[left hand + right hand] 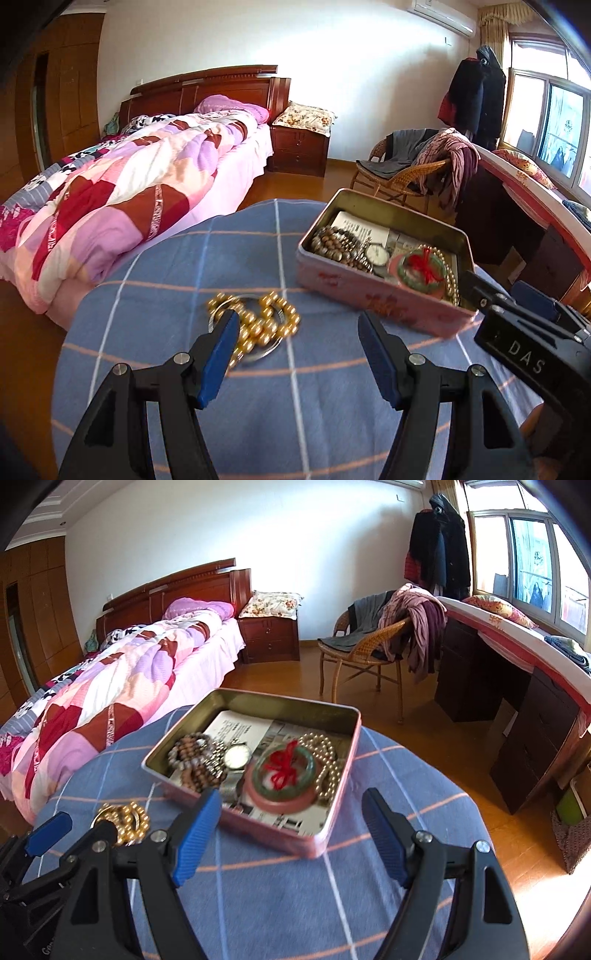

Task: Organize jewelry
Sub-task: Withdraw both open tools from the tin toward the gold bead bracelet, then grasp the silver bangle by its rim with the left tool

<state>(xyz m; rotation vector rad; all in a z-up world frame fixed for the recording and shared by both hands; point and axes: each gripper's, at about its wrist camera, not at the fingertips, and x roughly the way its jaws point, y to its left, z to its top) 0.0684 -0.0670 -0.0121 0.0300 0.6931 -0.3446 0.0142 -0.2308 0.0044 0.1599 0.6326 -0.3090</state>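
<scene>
Bedroom; blue checked surface [229, 258]. Left gripper [295, 325] and right gripper [291, 805] fingers apart, empty. Step: fetch gold bead strand [258, 321], left of tin [343, 771]. Next: close on beads.

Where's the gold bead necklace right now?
The gold bead necklace lies on the blue checked cloth, outside and left of the pink tin, just ahead of the open left gripper.

Left gripper [297, 326]: black plastic arms, ribbed blue pads [218, 360], silver screws. Right gripper [291, 808]: same build; its black body reads "DAS" in white in the left view.
</scene>
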